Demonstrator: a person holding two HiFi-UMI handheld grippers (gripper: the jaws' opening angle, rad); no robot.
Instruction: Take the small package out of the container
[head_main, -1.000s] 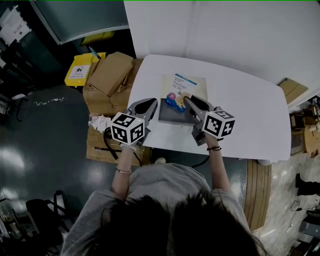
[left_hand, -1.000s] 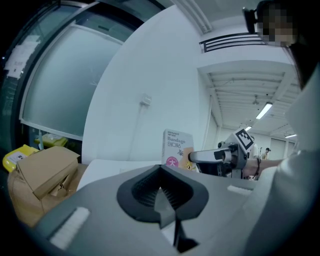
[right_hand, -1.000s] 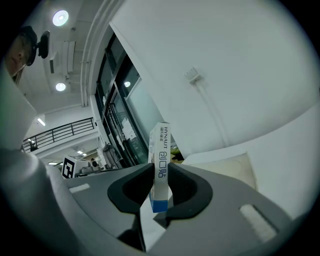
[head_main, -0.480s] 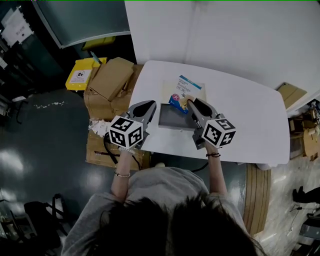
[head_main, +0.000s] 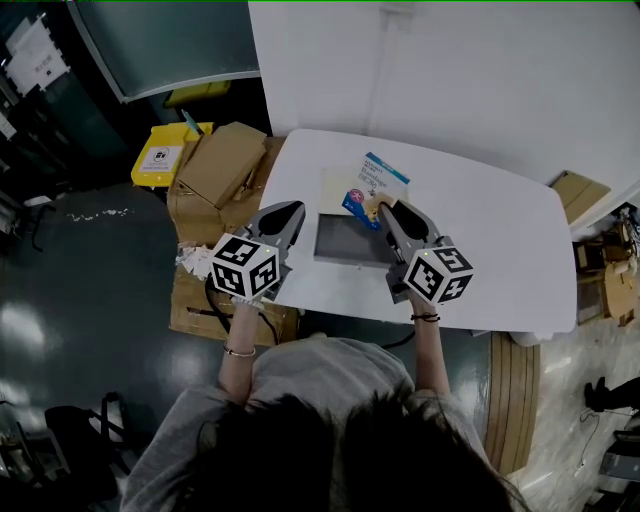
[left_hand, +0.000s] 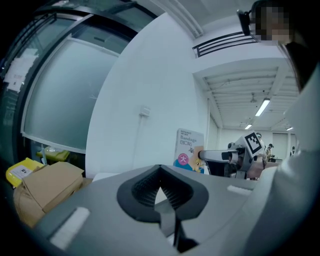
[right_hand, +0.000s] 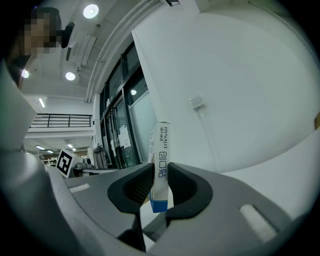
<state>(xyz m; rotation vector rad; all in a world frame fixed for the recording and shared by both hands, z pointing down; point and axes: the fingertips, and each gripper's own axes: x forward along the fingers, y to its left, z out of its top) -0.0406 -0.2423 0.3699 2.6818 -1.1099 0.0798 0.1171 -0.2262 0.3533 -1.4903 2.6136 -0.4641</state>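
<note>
From above, the right gripper (head_main: 386, 210) covers the small package (head_main: 374, 183) at its near corner and the container (head_main: 345, 240) along its right edge; the package's print is too small to read.

On worktop (head_main: 490, 240): container (head_main: 345, 240) near front edge. Beyond its far right corner, small package (head_main: 376, 188), clamped in right gripper (head_main: 385, 212). Left gripper (head_main: 290, 210) beside container's left. Cardboard boxes (head_main: 215, 165) left of worktop.

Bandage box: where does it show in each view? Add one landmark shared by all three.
Head view: bandage box above centre, over the white table, beyond the grey container.
Left gripper view: right of centre, upright, against the white wall.
Right gripper view: centre, edge-on between the jaws.
Shared landmark: the right hand-held gripper, clamped on the box in all three.
</note>
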